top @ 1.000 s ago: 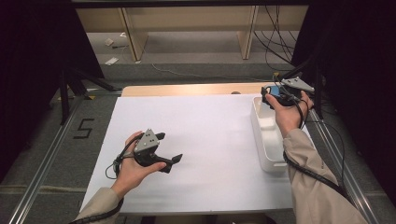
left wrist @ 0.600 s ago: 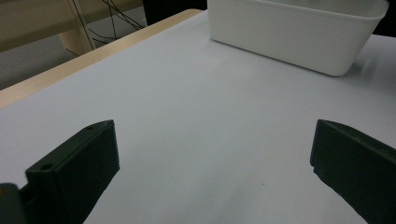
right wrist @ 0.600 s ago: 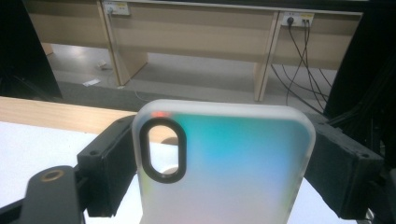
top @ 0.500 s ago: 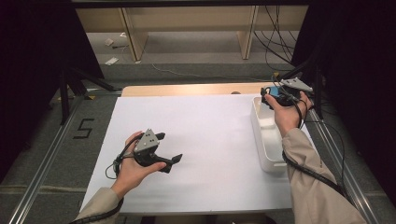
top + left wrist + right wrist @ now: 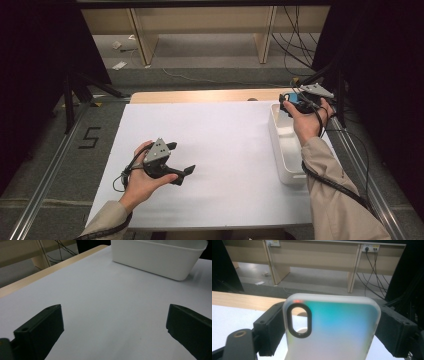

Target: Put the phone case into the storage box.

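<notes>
Currently we've got the phone case (image 5: 332,327) clamped across its width in the right gripper (image 5: 295,102), held up over the far end of the white bin (image 5: 285,155), so this reads as the drop-off step. Next move likely calls for lowering it inside the rim and opening the jaws; what the bin holds we can't tell, apart from bare bottom at its near end. Left gripper (image 5: 172,160) sits low over the white surface (image 5: 230,150), jaws wide open, holding nothing.
</notes>
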The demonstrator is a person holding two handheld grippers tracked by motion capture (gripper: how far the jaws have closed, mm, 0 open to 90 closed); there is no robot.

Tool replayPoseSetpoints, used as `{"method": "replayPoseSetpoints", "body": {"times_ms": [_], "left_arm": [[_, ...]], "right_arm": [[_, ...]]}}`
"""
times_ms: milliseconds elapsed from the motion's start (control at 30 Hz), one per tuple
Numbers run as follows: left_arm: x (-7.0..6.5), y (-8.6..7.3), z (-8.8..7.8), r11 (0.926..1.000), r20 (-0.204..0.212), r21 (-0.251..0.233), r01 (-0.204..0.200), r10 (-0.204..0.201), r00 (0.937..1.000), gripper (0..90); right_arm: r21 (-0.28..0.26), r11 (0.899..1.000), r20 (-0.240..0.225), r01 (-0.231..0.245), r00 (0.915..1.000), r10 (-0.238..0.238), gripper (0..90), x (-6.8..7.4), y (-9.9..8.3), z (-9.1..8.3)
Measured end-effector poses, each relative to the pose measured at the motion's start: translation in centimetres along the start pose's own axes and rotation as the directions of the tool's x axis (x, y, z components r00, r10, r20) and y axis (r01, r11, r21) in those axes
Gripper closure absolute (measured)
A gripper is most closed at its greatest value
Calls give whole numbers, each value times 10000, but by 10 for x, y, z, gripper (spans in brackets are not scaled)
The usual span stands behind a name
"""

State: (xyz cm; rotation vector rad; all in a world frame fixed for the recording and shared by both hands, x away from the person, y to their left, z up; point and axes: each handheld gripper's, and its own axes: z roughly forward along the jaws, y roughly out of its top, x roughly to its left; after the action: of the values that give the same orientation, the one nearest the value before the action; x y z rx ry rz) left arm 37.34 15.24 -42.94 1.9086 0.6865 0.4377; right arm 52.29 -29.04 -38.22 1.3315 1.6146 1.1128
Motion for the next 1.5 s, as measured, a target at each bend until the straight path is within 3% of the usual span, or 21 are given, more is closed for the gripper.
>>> {"method": "replayPoseSetpoints", "body": {"times_ms": [1500], "left_arm": [[0,0,0,10000,3,-22,8,-8,10000,4]], "right_arm": [[278,9996,121,-82,9999,78,178,-1,-3,14]]}}
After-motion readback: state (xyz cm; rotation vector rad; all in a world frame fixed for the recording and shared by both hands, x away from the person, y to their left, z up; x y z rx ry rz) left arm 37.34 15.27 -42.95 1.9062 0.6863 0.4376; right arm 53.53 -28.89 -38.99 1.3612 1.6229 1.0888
